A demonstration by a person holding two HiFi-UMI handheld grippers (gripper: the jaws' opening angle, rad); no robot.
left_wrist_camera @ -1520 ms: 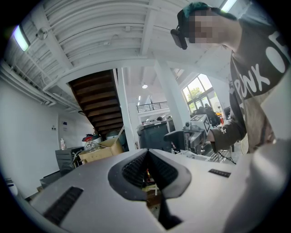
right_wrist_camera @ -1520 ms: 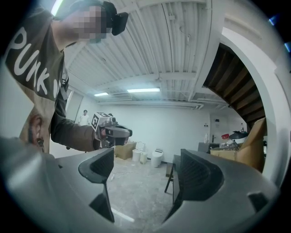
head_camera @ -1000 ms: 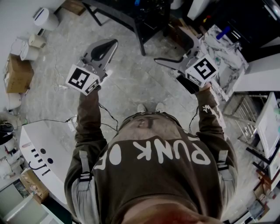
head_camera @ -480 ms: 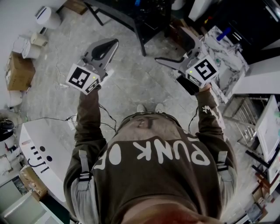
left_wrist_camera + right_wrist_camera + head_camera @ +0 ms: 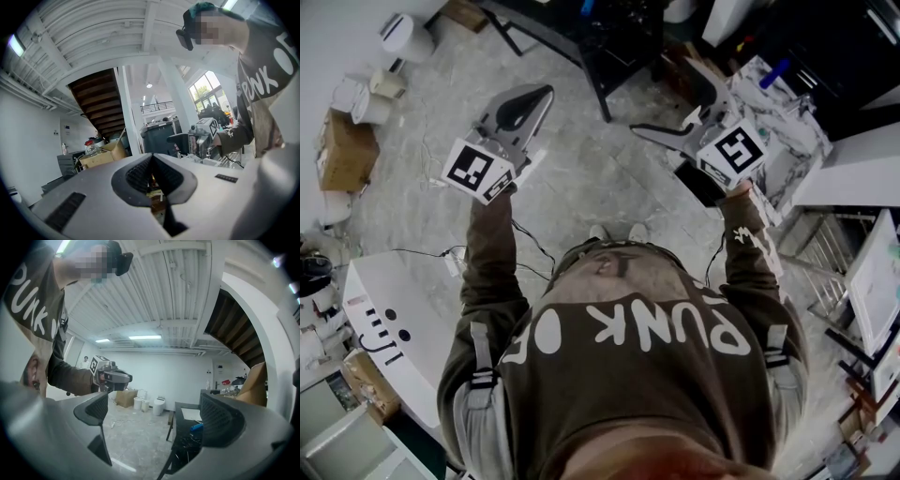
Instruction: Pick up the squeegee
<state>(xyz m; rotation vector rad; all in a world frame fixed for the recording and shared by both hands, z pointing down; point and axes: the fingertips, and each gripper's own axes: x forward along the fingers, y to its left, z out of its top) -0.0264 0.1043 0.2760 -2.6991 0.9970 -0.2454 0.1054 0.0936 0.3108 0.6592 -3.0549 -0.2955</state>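
1. Two grippers are held out at chest height over a grey stone floor point(image 5: 581, 178) in the head view, with the person standing between a white cabinet point(image 5: 384, 319) and cluttered shelving. The left gripper point(image 5: 542, 94) points away with its jaws pressed together. The right gripper point(image 5: 675, 111) is turned toward the left with its jaws spread. Neither tool is near any object. A dark table point(image 5: 623, 33) stands ahead at the top of the frame. No squeegee can be made out for certain in this view.

2. Seen from the left gripper view, the two ribbed pads meet along one line with nothing caught between them. Beyond them are a dark staircase, a cardboard box point(image 5: 101, 157) and the other gripper held up at the right.

3. Seen from the right gripper view, the jaws stand wide apart and empty, framing open floor and the dark table. A blue-handled item point(image 5: 197, 426) lies on that table beside a white sheet point(image 5: 192, 414). It may be the squeegee, though it is too small to say.

4. Judged from all three views, the pick-up has not begun. Nothing is grasped, and the whole task is left: finding the tool, reaching it and closing on it.
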